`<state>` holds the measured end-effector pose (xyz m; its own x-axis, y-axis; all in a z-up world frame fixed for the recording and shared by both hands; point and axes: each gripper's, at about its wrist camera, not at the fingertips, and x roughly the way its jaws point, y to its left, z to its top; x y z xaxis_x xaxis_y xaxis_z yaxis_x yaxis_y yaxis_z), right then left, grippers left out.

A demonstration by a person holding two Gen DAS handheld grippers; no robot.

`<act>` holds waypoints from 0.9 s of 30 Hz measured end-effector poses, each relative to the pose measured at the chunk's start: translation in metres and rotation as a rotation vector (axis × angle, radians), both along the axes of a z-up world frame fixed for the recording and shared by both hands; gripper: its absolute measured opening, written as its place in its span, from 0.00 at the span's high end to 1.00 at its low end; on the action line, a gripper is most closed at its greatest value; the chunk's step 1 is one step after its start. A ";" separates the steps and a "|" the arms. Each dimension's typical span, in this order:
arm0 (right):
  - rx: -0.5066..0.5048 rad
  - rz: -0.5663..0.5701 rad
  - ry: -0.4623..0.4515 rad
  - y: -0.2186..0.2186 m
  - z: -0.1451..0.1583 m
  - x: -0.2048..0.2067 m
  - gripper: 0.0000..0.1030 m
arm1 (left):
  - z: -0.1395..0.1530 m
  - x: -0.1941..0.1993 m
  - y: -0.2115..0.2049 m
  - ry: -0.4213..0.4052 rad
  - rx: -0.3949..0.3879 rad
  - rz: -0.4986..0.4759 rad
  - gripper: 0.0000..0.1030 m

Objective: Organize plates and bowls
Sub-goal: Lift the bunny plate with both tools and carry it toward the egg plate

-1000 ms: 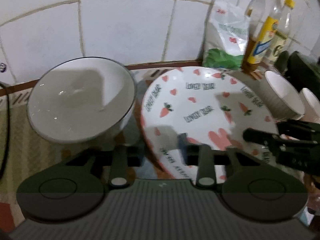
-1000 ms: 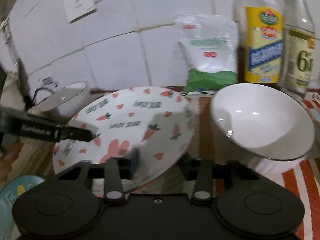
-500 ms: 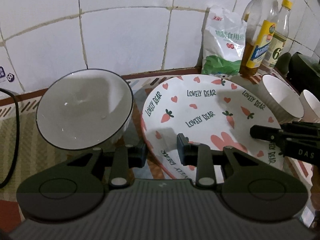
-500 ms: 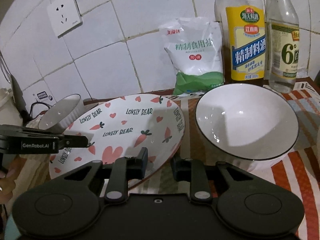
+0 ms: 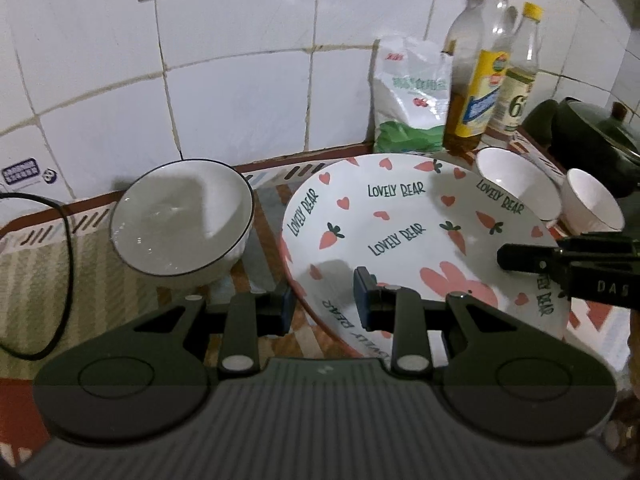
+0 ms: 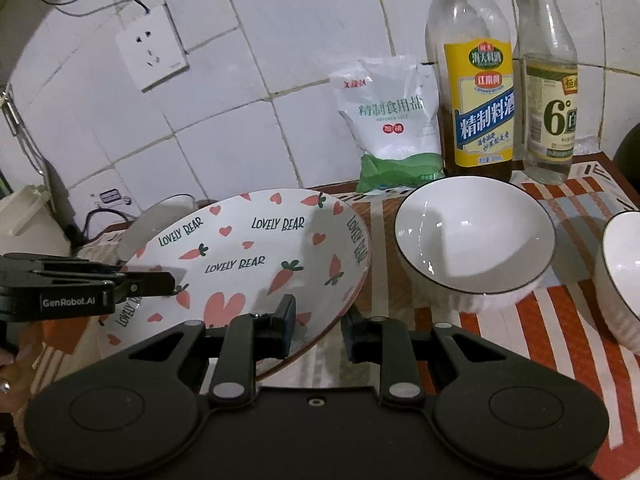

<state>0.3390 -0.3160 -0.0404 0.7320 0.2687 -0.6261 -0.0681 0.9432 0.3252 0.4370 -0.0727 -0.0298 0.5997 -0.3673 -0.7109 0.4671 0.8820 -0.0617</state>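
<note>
A large white plate (image 5: 400, 240) printed with hearts, carrots and "LOVELY BEAR" hangs tilted above the striped mat, held from both sides. My left gripper (image 5: 324, 304) is shut on its left rim. My right gripper (image 6: 319, 332) is shut on the opposite rim of the same plate (image 6: 260, 264). Each gripper shows in the other's view: the right one (image 5: 520, 258), the left one (image 6: 160, 282). A black-rimmed white bowl (image 5: 182, 216) stands left of the plate. Right of it stands a second bowl (image 6: 474, 236), and a third bowl (image 6: 620, 276) sits at the frame's edge.
A salt bag (image 6: 394, 132) and two bottles (image 6: 478, 92) stand against the tiled wall. A dark pot (image 5: 592, 132) sits at the far right and a black cable (image 5: 60, 280) lies at the left. A wall socket (image 6: 152, 48) is above, with a hand (image 6: 12, 372) at the left edge.
Both grippers have risen with the plate between them, and the wall, socket and bottles now show higher up. The bowls have stayed in place on the mat.
</note>
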 end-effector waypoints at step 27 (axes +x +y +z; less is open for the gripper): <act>-0.012 0.096 -0.106 0.039 0.014 -0.086 0.72 | 0.071 -0.181 0.069 -0.107 -0.014 0.024 0.72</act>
